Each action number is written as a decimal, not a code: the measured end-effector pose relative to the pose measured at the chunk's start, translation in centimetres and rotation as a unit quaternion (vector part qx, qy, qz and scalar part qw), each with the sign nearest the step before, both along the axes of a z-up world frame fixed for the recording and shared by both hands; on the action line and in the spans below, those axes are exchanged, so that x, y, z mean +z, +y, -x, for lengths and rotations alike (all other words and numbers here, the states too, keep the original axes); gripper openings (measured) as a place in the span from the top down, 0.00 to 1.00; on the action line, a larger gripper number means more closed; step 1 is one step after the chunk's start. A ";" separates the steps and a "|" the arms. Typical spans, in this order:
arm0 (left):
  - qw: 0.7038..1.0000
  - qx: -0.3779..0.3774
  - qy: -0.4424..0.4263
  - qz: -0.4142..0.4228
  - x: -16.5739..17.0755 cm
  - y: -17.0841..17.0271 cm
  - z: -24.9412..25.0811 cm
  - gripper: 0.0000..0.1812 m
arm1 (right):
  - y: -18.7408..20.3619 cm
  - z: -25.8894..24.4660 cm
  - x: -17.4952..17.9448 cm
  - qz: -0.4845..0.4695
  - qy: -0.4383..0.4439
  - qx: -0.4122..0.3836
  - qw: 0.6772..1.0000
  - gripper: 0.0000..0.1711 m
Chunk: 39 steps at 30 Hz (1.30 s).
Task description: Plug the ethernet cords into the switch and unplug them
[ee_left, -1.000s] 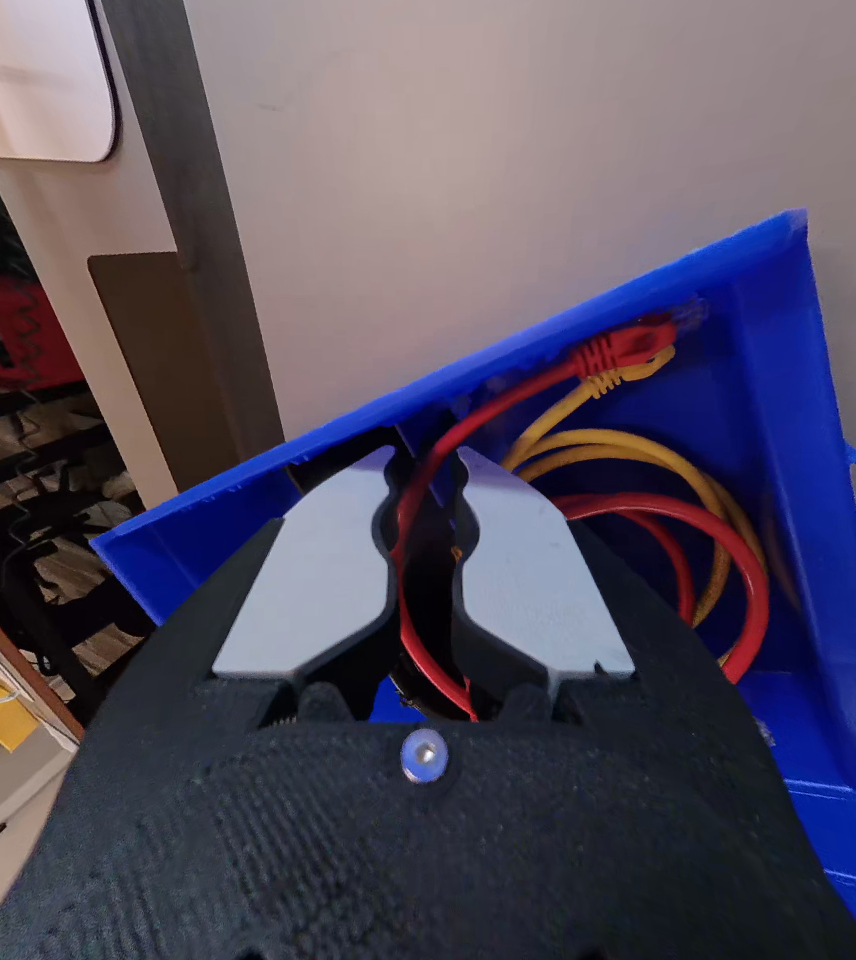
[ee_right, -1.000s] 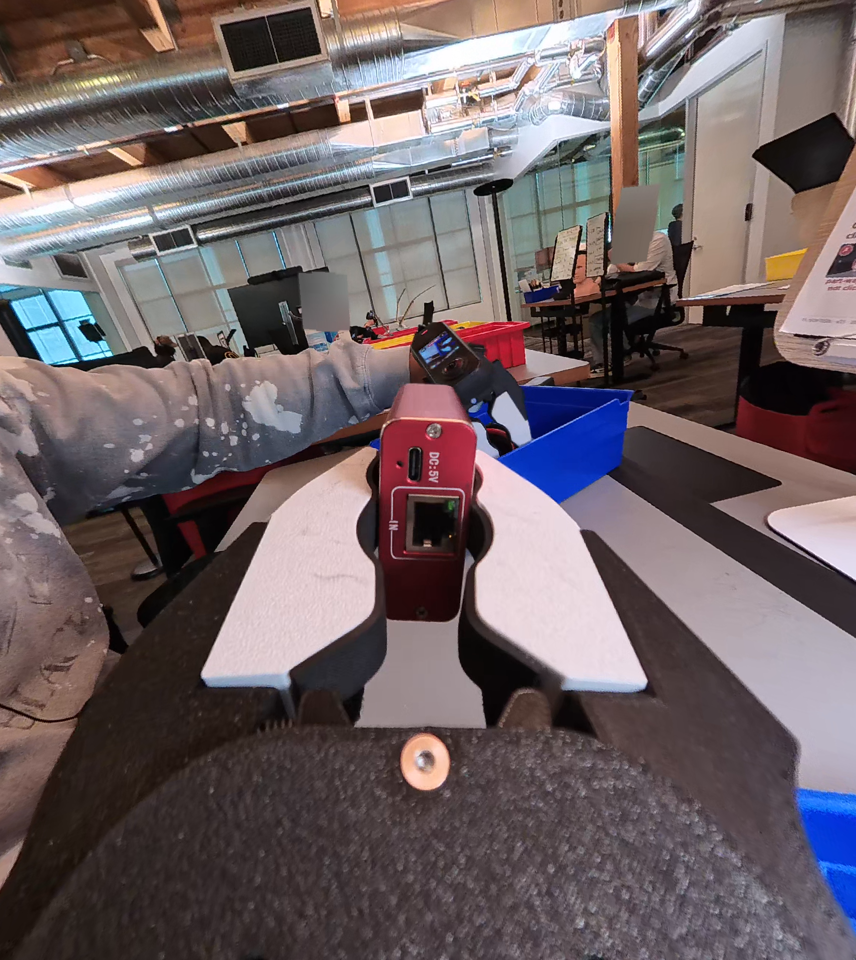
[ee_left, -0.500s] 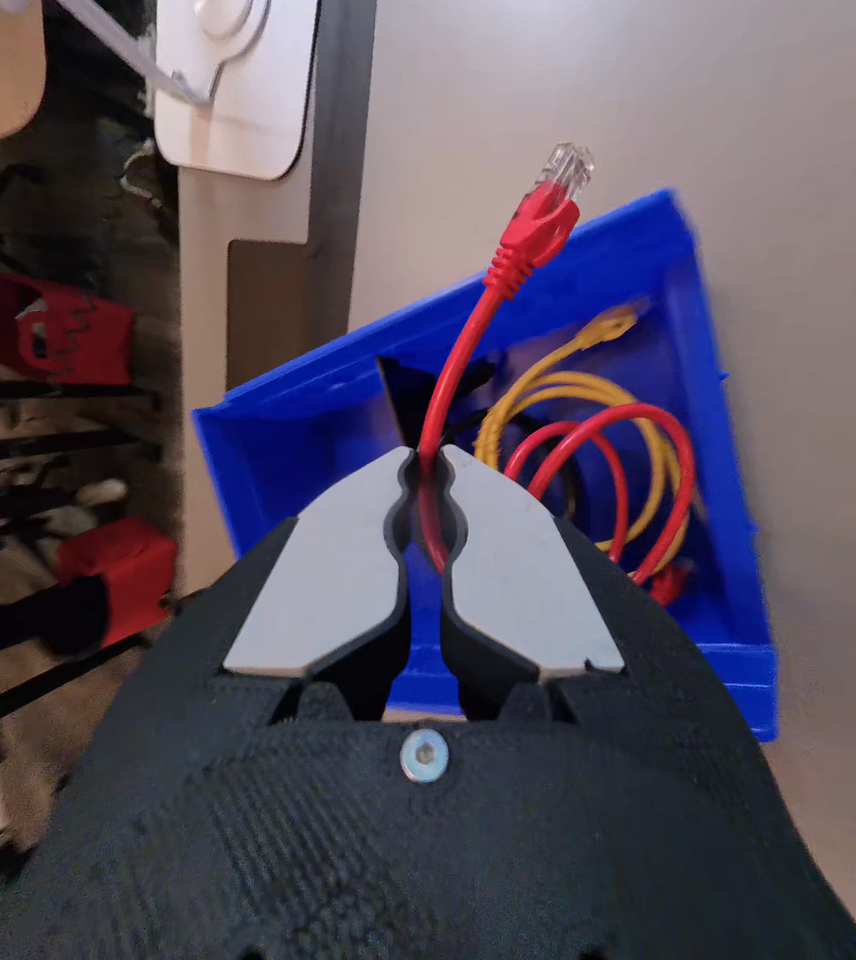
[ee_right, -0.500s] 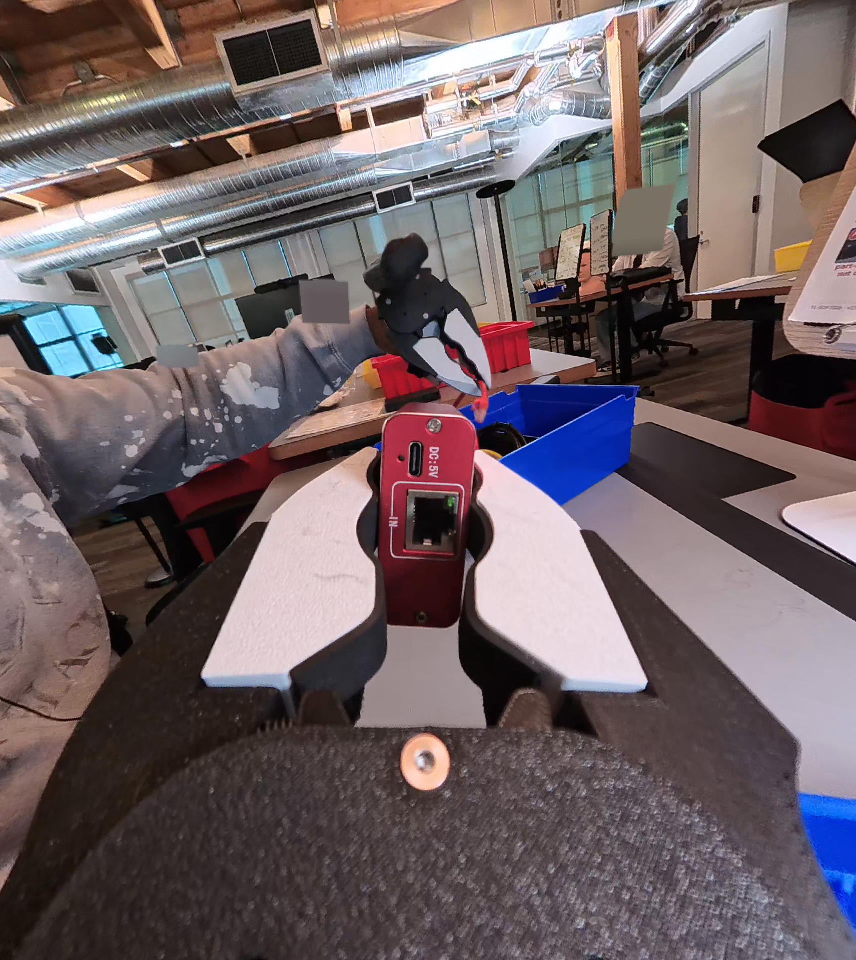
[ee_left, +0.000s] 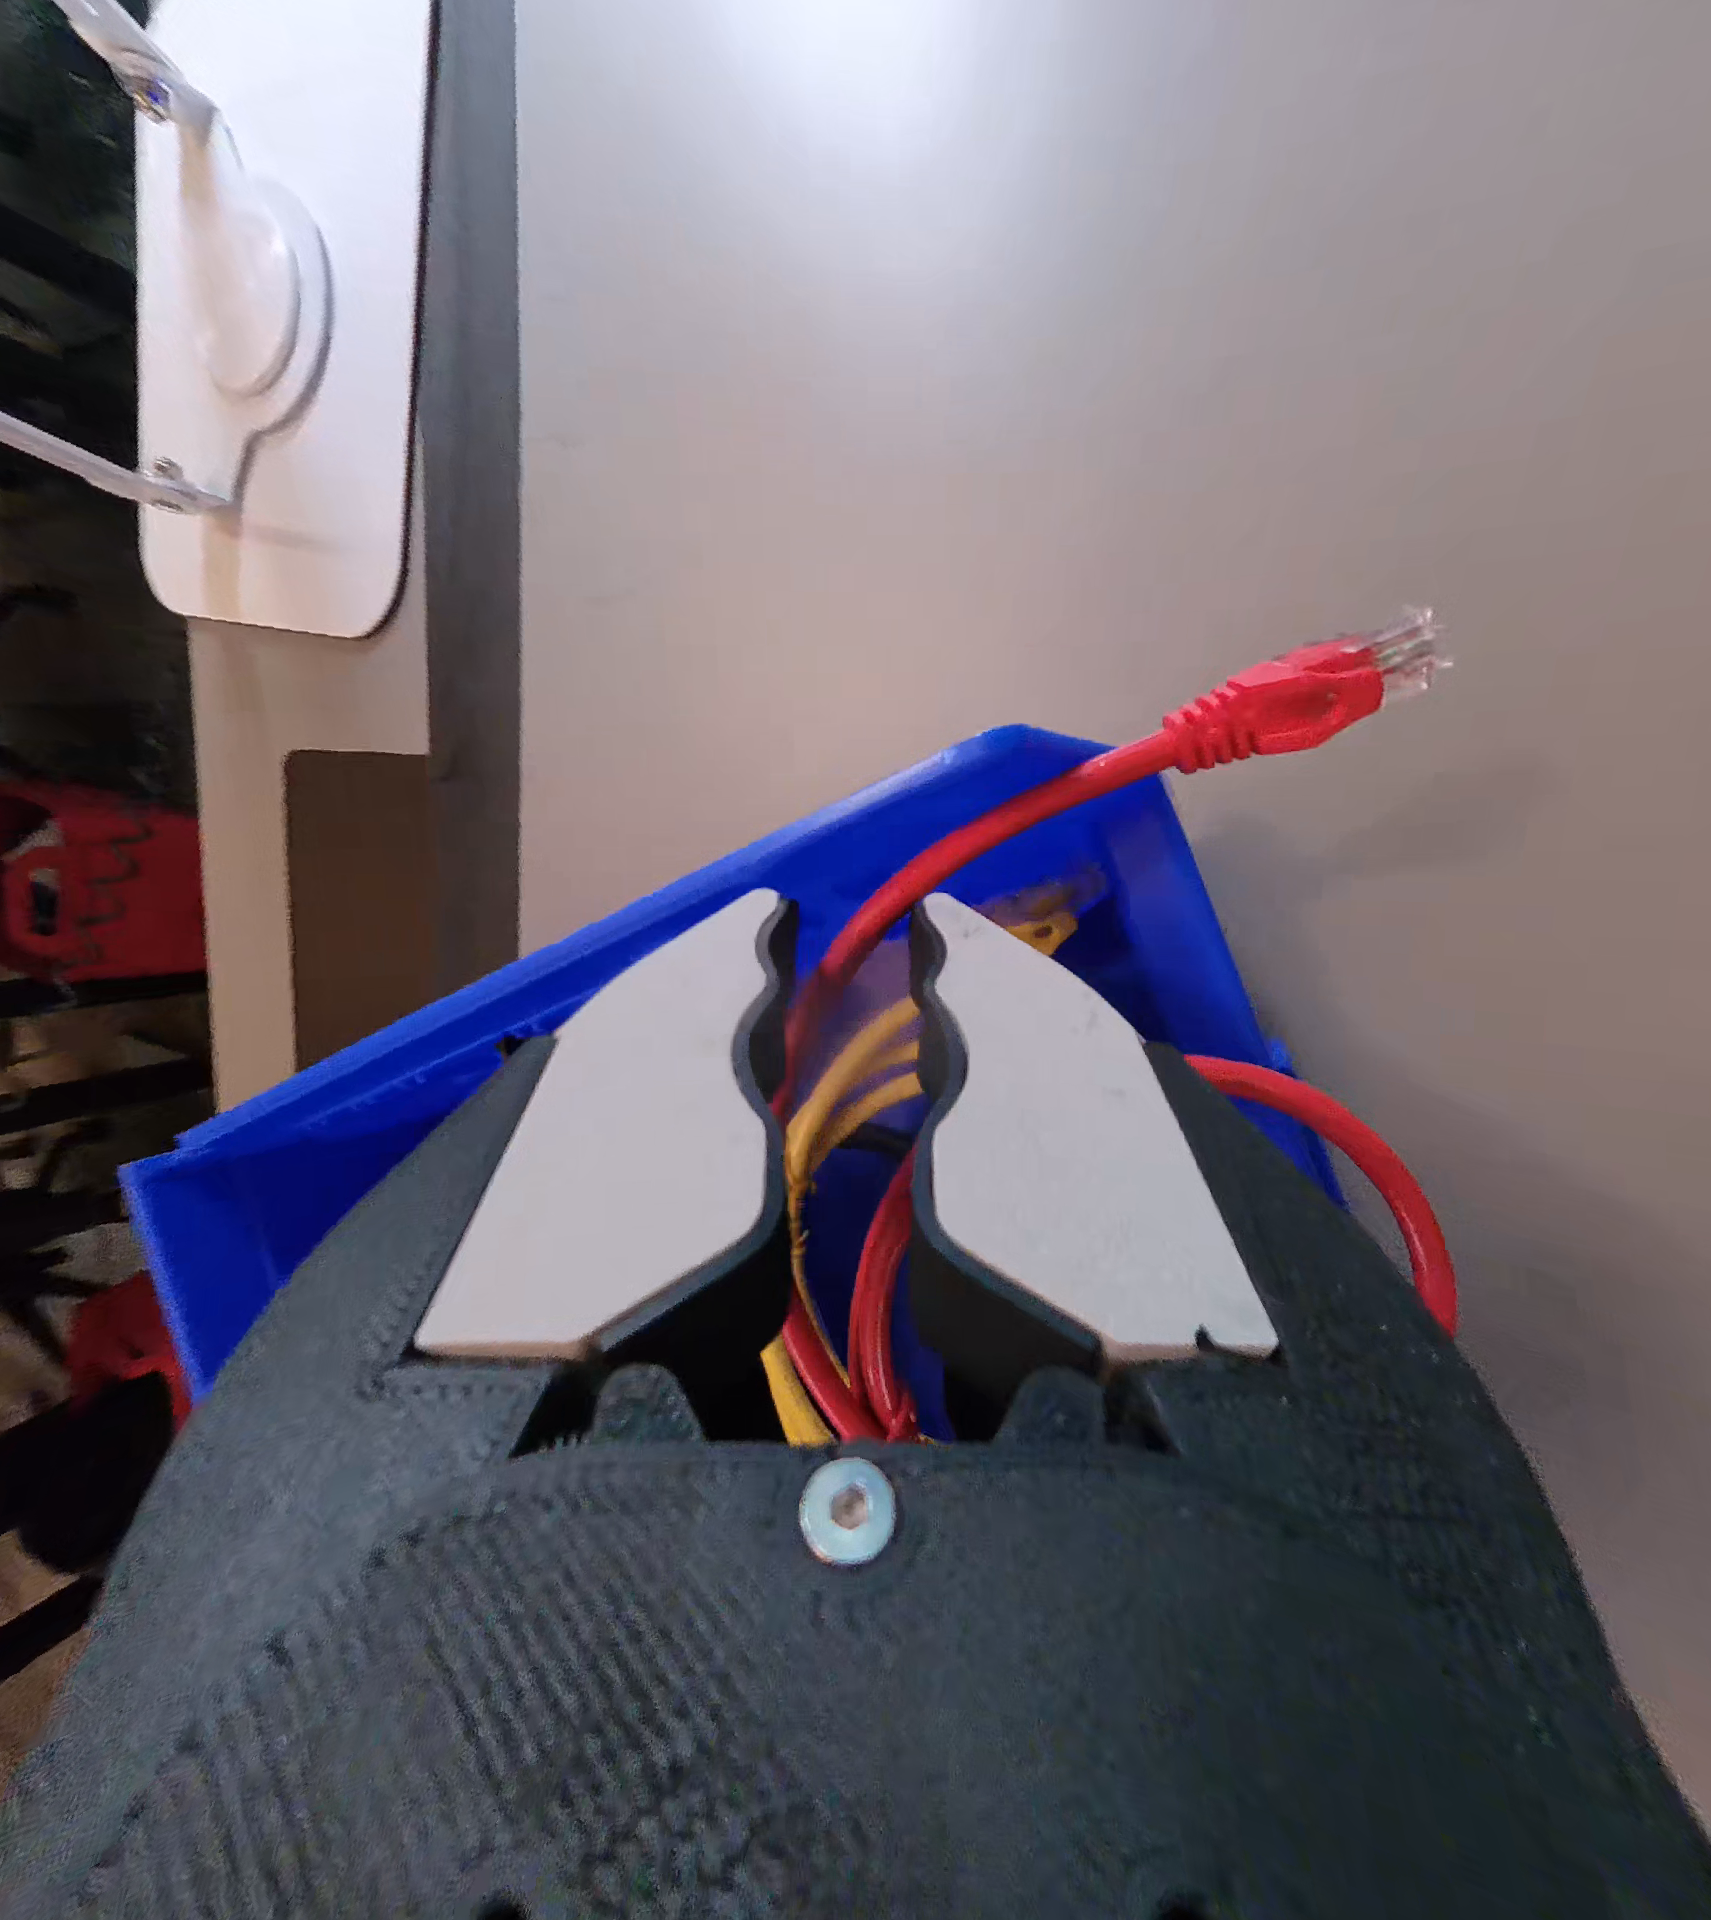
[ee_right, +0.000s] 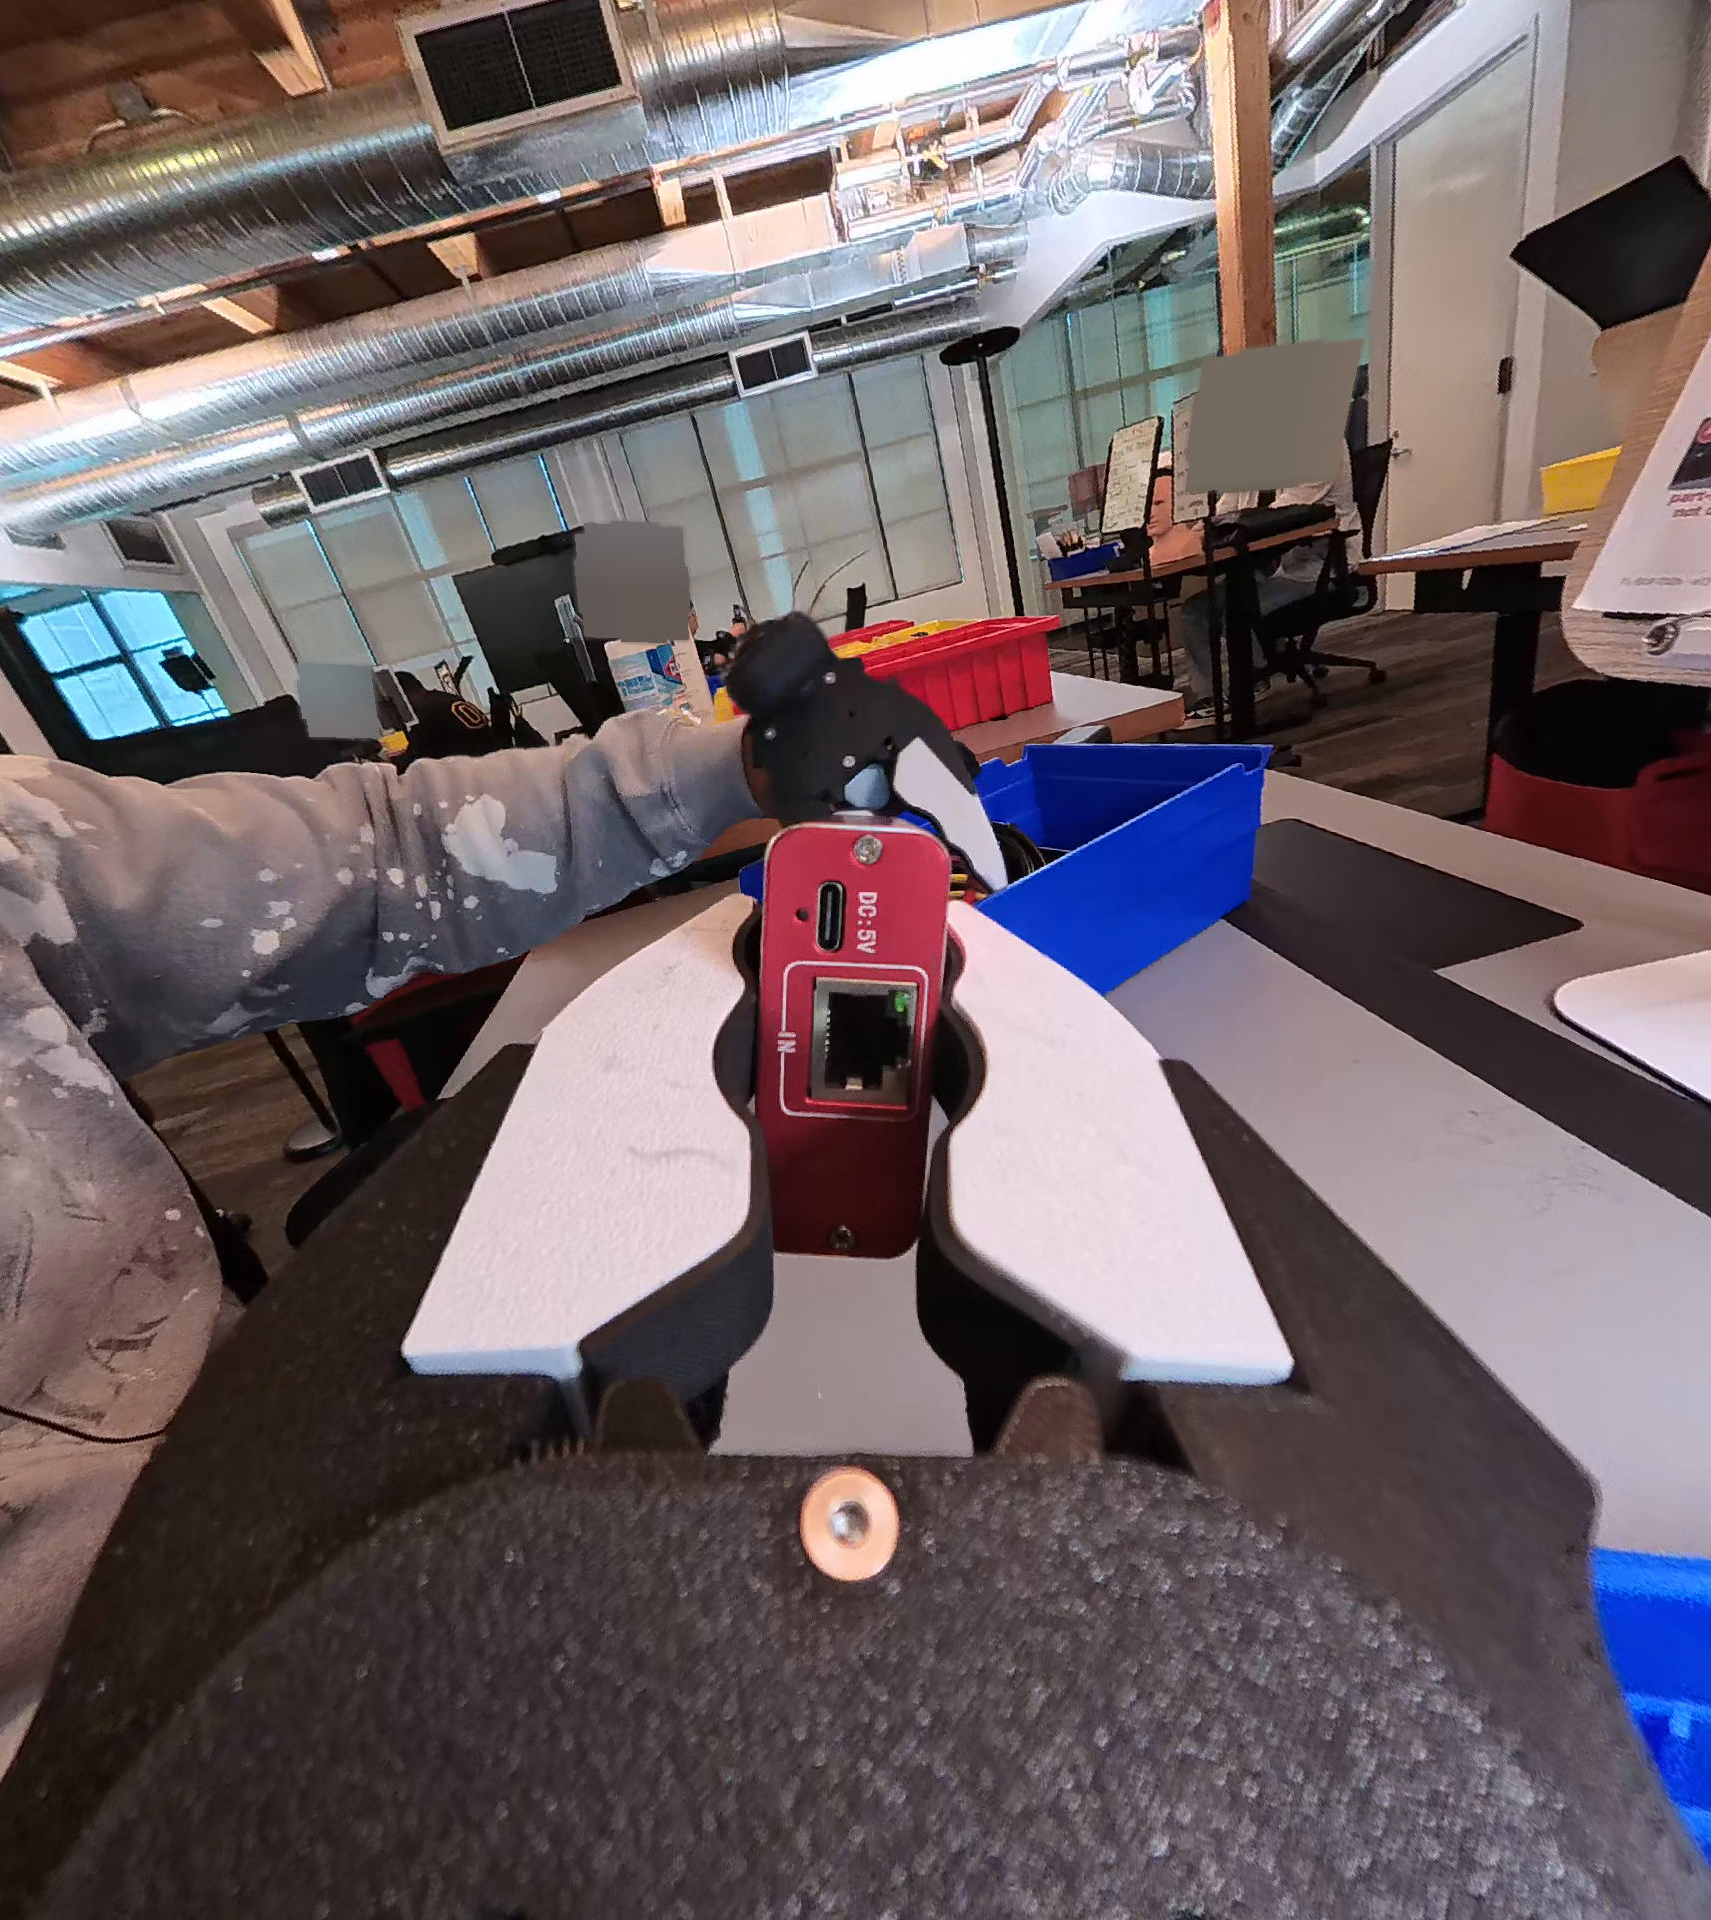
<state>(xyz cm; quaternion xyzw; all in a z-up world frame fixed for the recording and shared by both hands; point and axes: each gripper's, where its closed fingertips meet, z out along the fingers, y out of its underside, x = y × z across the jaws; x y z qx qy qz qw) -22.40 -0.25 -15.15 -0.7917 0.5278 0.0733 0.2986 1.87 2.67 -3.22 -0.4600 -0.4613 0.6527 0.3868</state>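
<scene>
so the right gripper point(ee_right: 849, 1049) is clamped on the little red switch point(ee_right: 843, 1060), port facing the camera, over the grey table point(ee_right: 1453, 1195). meanwhile the left gripper point(ee_left: 846, 966) is spread open over the blue bin point(ee_left: 311, 1174), the red ethernet cord point(ee_left: 986, 831) running loose between its fingers, plug point(ee_left: 1298, 696) sticking out past the rim. yellow cord point(ee_left: 861, 1070) coiled in the bin underneath, white stand base point(ee_left: 279, 312) off to the left.
</scene>
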 end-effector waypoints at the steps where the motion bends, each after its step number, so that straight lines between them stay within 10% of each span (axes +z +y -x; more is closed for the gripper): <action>1: 1.000 -0.004 0.008 -0.015 0.3 -0.1 -0.2 0.87 | 0.1 -0.1 0.0 0.002 0.000 -0.001 1.000 0.83; 16: 0.935 -0.193 0.251 -0.157 -1.4 -4.3 -3.3 0.84 | 0.9 0.5 -1.5 0.025 -0.016 -0.008 1.000 0.83; 39: 0.979 -0.111 0.168 0.012 -3.0 1.3 1.6 0.89 | 1.6 0.5 -2.8 0.038 -0.032 -0.002 0.999 0.83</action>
